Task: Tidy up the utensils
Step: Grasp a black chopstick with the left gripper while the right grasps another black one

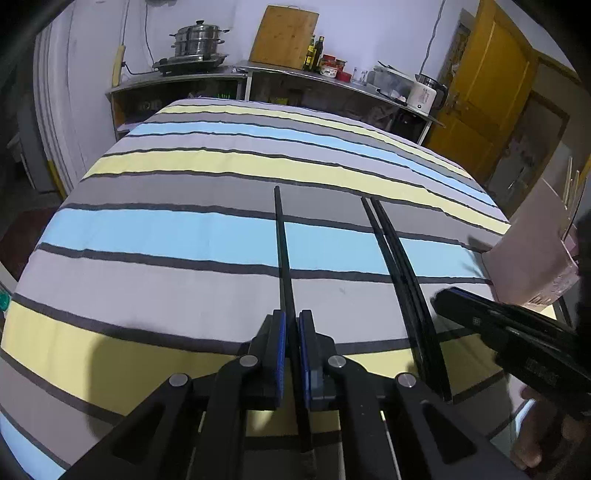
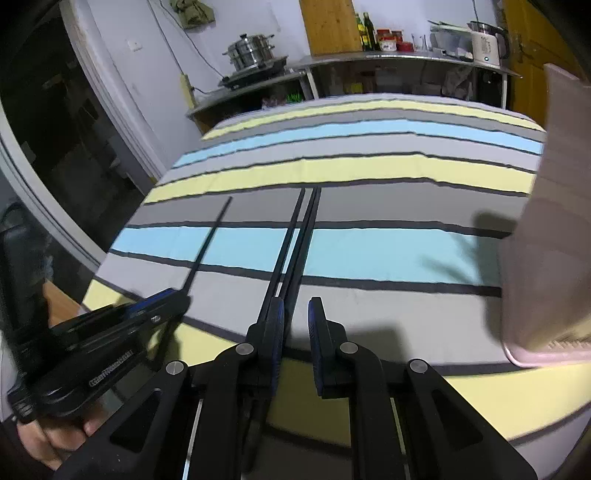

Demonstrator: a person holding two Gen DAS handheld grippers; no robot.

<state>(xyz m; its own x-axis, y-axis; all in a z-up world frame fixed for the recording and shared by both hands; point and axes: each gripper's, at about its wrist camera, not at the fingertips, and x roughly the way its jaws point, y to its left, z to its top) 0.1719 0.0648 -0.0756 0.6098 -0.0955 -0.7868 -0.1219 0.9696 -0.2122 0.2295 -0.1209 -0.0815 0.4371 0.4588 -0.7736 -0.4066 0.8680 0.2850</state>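
My left gripper (image 1: 291,325) is shut on a single black chopstick (image 1: 282,240) that points away over the striped tablecloth (image 1: 166,229). It also shows in the right wrist view (image 2: 207,245), held by the left gripper (image 2: 177,295). A pair of black chopsticks (image 1: 397,258) lies to its right. In the right wrist view this pair (image 2: 297,236) runs under the left finger (image 2: 275,321) of my right gripper (image 2: 295,317), whose jaws stand apart with nothing between them. The right gripper (image 1: 443,299) shows at the right of the left wrist view.
A pale pink holder (image 2: 546,240) stands at the table's right edge; it also shows in the left wrist view (image 1: 532,254). Behind the table is a metal counter (image 1: 236,70) with a steamer pot (image 1: 199,38), a cutting board (image 1: 284,35), bottles and a kettle (image 1: 424,94). A yellow door (image 1: 491,85) is at right.
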